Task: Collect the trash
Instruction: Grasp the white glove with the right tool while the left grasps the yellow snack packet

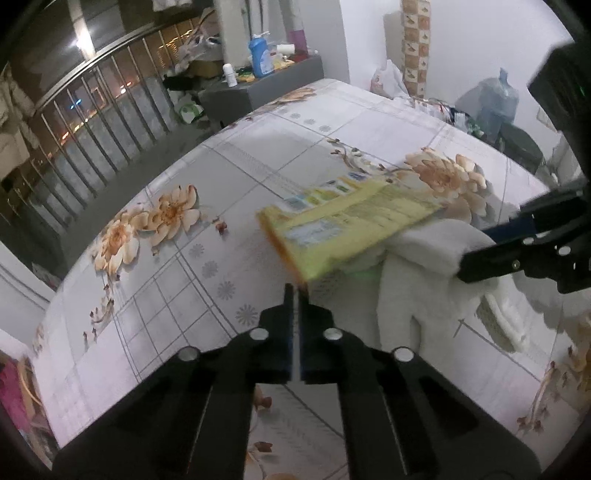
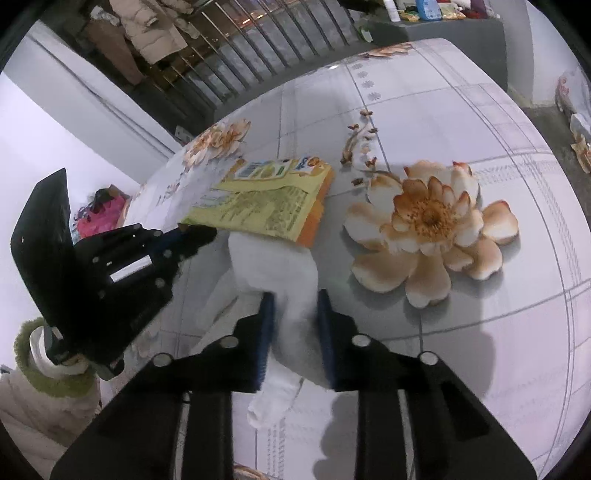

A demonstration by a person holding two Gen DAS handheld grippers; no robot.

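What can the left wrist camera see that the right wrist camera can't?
Only the left wrist view shows the big clear water jug by the far wall and a white plastic bag. Only the right wrist view shows the hanging coat and the person's green-trimmed sleeve. Both show the flowered table, the yellow packet with the left tongs shut on its corner, the blue bottle, and the white tissue pinched by the right tongs.

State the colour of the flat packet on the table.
Pale yellow packet with orange edge, clearest in right wrist view.
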